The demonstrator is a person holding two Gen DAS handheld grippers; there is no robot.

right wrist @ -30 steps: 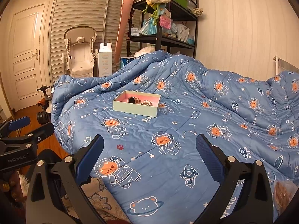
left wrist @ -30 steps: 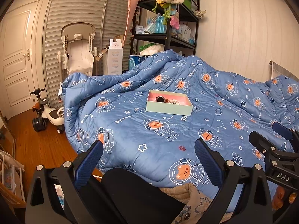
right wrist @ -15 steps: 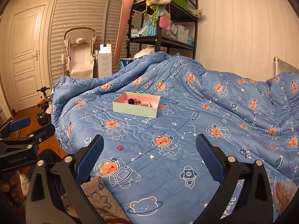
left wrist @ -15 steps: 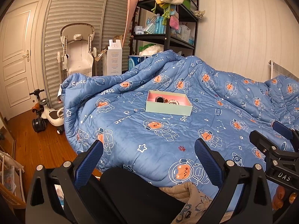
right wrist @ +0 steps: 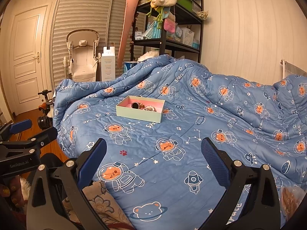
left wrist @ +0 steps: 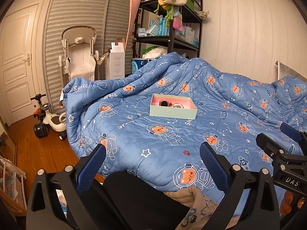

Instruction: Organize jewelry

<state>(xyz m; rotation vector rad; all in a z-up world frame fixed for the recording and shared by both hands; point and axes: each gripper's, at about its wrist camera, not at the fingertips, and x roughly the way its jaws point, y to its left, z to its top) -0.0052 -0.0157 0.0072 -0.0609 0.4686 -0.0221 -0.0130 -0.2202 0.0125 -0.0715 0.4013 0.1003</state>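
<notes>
A shallow pale-green box with a pink inside (left wrist: 173,111) lies on the blue space-print quilt (left wrist: 157,140), far ahead of both grippers. It holds a dark round piece (left wrist: 164,103) and a beaded piece (left wrist: 178,105); the box also shows in the right wrist view (right wrist: 140,112). My left gripper (left wrist: 152,153) is open and empty, low over the near edge of the bed. My right gripper (right wrist: 153,149) is open and empty, beside it to the right. Each gripper shows at the edge of the other's view.
A black shelf unit (left wrist: 170,38) with bottles and baskets stands behind the bed. A white baby chair (left wrist: 80,57), a tall white carton (left wrist: 115,63) and a ride-on toy (left wrist: 49,120) stand on the wooden floor at left. A patterned cloth (right wrist: 96,201) lies below the grippers.
Both views have shifted very slightly; the box sits a little lower in the right wrist view. Both grippers stay open and empty.
</notes>
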